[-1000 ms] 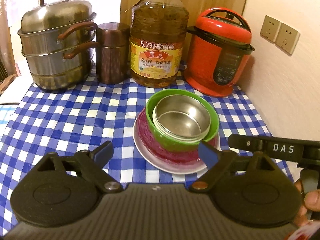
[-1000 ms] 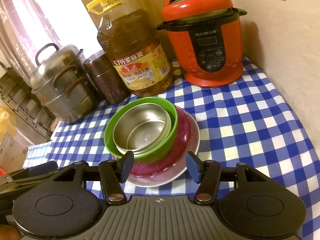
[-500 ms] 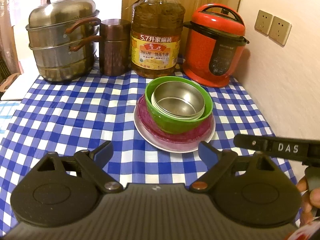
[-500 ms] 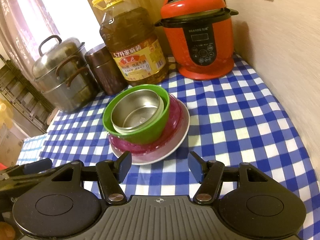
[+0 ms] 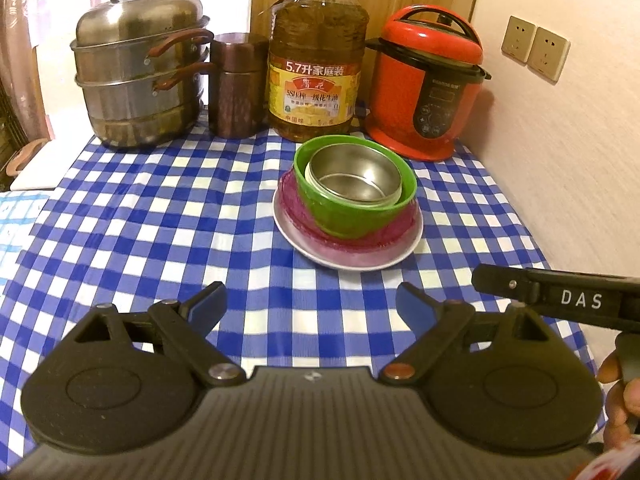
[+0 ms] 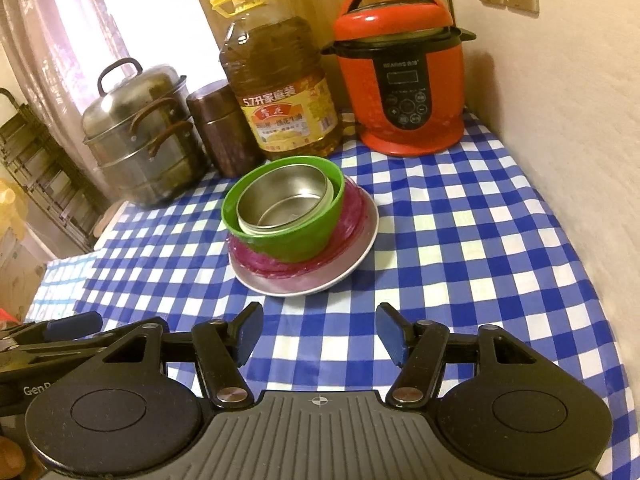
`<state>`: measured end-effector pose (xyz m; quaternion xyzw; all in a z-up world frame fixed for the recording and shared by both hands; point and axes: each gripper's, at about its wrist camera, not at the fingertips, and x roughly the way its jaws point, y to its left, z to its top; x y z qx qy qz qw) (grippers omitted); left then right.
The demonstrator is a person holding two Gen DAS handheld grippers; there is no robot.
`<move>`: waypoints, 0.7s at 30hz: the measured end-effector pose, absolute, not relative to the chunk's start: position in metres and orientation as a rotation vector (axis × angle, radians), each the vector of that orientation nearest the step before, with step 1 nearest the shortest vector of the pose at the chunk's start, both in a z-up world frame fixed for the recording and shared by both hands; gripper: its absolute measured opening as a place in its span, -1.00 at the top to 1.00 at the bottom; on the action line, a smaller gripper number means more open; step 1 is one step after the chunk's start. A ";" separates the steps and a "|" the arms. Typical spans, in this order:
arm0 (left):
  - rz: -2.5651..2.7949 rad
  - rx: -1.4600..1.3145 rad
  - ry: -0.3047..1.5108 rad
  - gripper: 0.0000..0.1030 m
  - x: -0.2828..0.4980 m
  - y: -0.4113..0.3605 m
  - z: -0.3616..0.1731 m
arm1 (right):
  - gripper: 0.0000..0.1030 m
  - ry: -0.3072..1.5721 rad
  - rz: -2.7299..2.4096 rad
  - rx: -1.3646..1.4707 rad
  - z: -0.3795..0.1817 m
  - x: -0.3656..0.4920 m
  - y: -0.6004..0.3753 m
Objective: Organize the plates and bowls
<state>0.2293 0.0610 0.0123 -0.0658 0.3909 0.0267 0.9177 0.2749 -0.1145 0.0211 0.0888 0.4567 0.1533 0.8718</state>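
A stack stands on the blue checked tablecloth: a steel bowl [image 5: 354, 178] inside a green bowl [image 5: 352, 220], on a pink plate [image 5: 372, 240], on a white plate [image 5: 304, 244]. It also shows in the right wrist view: steel bowl [image 6: 286, 200], green bowl [image 6: 296, 242], pink plate [image 6: 352, 208], white plate [image 6: 304, 286]. My left gripper [image 5: 312, 304] is open and empty, short of the stack. My right gripper [image 6: 320, 330] is open and empty, also short of it, and shows at the right of the left wrist view [image 5: 560, 300].
Along the back stand a steel steamer pot [image 5: 140, 76], a copper canister [image 5: 236, 84], a large oil bottle [image 5: 316, 60] and a red pressure cooker [image 5: 428, 88]. A wall with sockets [image 5: 536, 52] bounds the right side. The table edge falls off at the left [image 6: 60, 280].
Both grippers have drawn back from the stack, which now looks smaller and farther away. The stack itself has not moved. Both stay open.
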 end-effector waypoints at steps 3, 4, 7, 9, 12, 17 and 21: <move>0.058 -0.130 0.799 -0.74 0.221 0.060 0.016 | -0.21 0.944 0.320 0.169 0.025 0.266 -0.114; 0.060 -0.131 0.798 -0.74 0.219 0.060 0.017 | -0.21 0.941 0.320 0.163 0.026 0.263 -0.114; 0.061 -0.137 0.799 -0.74 0.212 0.060 0.020 | -0.21 0.934 0.317 0.158 0.029 0.255 -0.115; 0.059 -0.151 0.797 -0.74 0.208 0.061 0.022 | -0.21 0.932 0.315 0.160 0.031 0.249 -0.117; 0.053 -0.167 0.801 -0.74 0.202 0.061 0.024 | -0.21 0.930 0.310 0.160 0.033 0.242 -0.119; 0.059 -0.174 0.805 -0.74 0.191 0.058 0.026 | -0.21 0.925 0.303 0.154 0.036 0.232 -0.121; 0.067 -0.182 0.808 -0.74 0.182 0.057 0.027 | -0.21 0.916 0.302 0.144 0.040 0.223 -0.121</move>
